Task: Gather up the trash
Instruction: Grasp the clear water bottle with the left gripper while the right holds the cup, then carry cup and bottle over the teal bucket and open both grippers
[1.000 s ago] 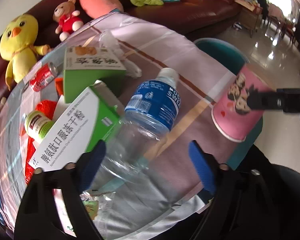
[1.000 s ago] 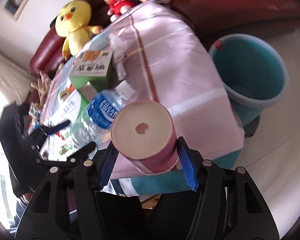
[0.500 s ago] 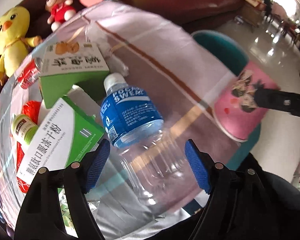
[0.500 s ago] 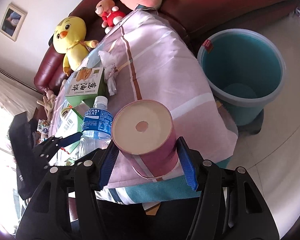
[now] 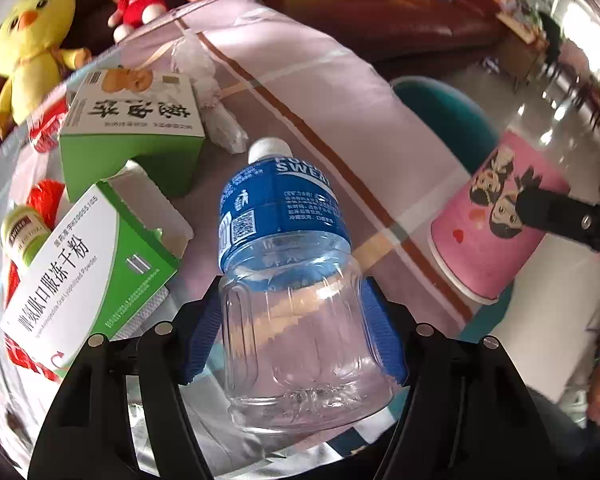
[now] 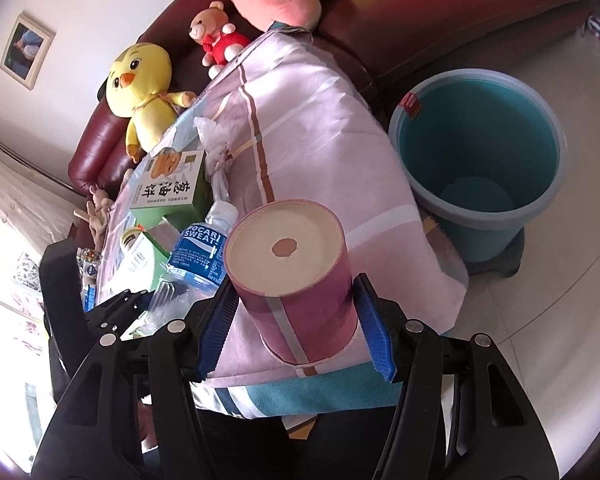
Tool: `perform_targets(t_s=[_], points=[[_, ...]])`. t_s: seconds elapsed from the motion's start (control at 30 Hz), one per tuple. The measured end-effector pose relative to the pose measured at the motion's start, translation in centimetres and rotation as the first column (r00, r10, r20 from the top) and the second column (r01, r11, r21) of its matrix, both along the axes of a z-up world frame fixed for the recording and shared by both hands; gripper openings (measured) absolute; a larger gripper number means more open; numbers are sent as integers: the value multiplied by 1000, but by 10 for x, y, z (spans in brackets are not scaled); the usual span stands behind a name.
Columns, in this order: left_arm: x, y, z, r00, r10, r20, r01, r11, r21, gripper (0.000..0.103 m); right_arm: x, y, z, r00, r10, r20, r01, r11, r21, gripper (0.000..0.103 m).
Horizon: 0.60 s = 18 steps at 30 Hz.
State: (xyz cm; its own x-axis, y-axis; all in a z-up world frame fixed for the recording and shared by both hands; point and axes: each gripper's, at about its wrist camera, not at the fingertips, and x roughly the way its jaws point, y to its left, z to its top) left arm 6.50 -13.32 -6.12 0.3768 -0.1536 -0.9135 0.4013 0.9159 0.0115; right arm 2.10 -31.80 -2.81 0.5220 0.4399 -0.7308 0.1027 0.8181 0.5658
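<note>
Clearly "POCARI SWEAT" bottle (image 6: 198,256) label

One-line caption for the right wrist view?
Right gripper clamps a pink cup above the table edge, teal bin beyond.

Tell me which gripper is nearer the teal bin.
Right. The right gripper, shut on the pink cup, is at the table corner beside the bin. The left gripper, shut on the bottle, sits farther along the table.
</note>
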Motion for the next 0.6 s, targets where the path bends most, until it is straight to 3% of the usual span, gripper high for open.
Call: perform_targets(t_s=[0.23, 0.37, 0.6], points=[[4, 2, -20, 998, -1, -58, 4, 999, 44, 69, 2, 0, -4, 1000, -2, -14, 2, 1000, -2, 57], [10, 7, -27, 995, 20, -103, -18, 1000, 18, 67, 3, -2, -2, 1000, -6, -12, 6, 1000, -7, 57], [2, 3, 10, 999, 13, 33, -12, 1000, -29, 65, 4, -14, 5, 1000, -28, -2, 28, 999, 19, 56]])
